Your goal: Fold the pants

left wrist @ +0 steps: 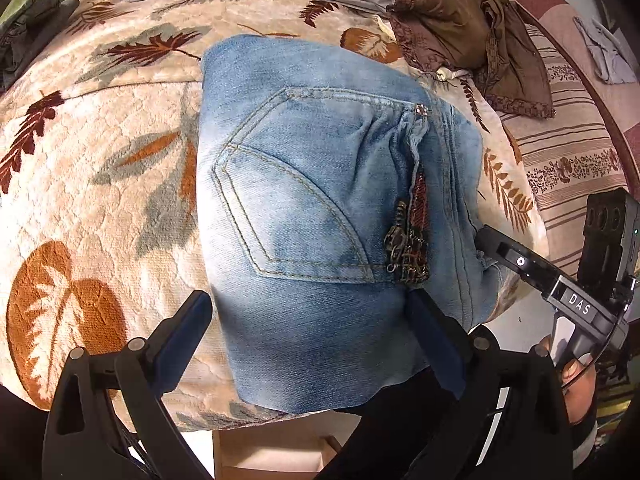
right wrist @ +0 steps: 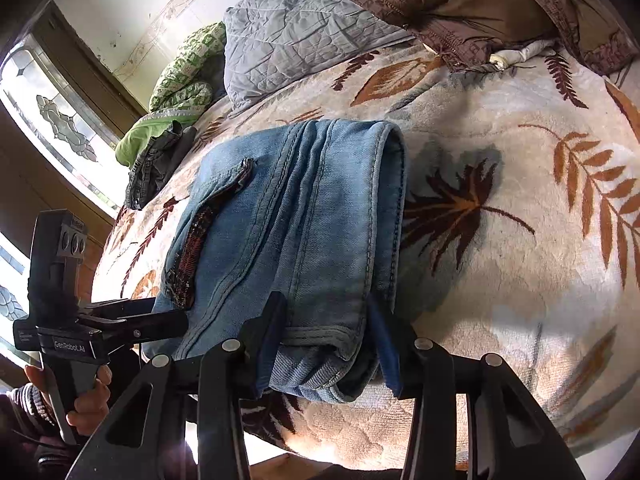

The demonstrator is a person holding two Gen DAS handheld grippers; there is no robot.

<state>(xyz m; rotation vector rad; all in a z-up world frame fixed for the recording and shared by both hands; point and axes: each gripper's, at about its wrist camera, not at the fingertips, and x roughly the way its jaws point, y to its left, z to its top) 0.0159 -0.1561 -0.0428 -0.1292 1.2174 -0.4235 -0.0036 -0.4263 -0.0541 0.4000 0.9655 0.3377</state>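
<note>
The jeans [left wrist: 316, 216] lie folded into a thick, compact bundle on the near part of a bed, on a cream blanket [left wrist: 100, 184] printed with brown and orange leaves. In the left wrist view a back pocket faces up, with a dark beaded strip running along its right edge. The left gripper [left wrist: 312, 320] hangs over the bundle's near end, jaws spread wide, one finger off the cloth to the left and the other over the denim by the strip; neither presses on it. The right gripper [right wrist: 326, 340] sits at the bundle's near right corner, jaws partly spread with the stacked folded edges between its blue pads; the pads stand beside the cloth and do not squeeze it. A hand [right wrist: 86, 396] holds the left gripper's handle. At the far side of the bed lie a grey quilted pillow [right wrist: 296, 32], a brown garment [left wrist: 472, 20] and a green patterned cloth [right wrist: 180, 76].
</note>
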